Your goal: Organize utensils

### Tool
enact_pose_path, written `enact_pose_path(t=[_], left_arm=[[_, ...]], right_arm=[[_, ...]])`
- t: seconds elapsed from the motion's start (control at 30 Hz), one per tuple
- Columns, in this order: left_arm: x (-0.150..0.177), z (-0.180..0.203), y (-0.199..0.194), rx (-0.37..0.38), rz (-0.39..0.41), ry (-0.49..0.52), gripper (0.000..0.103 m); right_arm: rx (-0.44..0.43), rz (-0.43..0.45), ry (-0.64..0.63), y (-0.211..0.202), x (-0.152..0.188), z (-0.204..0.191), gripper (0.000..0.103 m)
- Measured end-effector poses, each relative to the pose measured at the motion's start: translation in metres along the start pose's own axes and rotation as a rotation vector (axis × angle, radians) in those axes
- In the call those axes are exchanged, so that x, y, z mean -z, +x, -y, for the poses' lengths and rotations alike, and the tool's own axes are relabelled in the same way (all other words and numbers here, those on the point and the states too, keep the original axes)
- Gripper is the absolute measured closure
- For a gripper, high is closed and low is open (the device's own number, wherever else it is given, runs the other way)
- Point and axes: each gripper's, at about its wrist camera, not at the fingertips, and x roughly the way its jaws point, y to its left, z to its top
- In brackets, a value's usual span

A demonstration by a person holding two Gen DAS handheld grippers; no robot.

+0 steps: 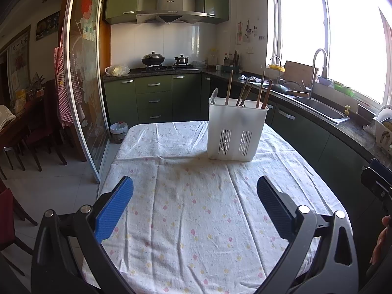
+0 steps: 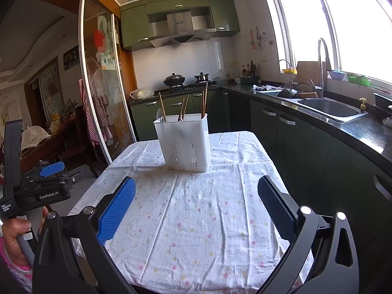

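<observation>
Table (image 1: 325, 196), floral tablecloth (image 1: 191, 208), white utensil holder (image 1: 235, 132) on it

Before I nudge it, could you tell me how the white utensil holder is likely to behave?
The white utensil holder looks like thin plastic, so probably light. It stands tall with chopsticks rising above its rim, so a high push may tip it. The wrinkled tablecloth could bunch rather than let it slide.

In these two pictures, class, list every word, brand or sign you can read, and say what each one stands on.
"GenRobot.AI": white print on the black body of the left gripper, seen from the right wrist view.
"Data Acquisition System": small white print on the same gripper's handle; only just readable.
Range hood badge: too small to read.
Wall scroll with brush characters: too blurred to read.
Utensil holder: no text.
</observation>
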Motion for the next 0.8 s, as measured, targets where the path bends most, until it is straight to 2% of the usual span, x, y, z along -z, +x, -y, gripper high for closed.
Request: enact_pose_path(t=[0.8], left_arm=[[0.0009, 0.0000, -0.0004, -0.002, 0.000, -0.004, 0.007]], right_arm=[[0.001, -0.001, -0.001, -0.0014, -0.0001, -0.0011, 0.005]])
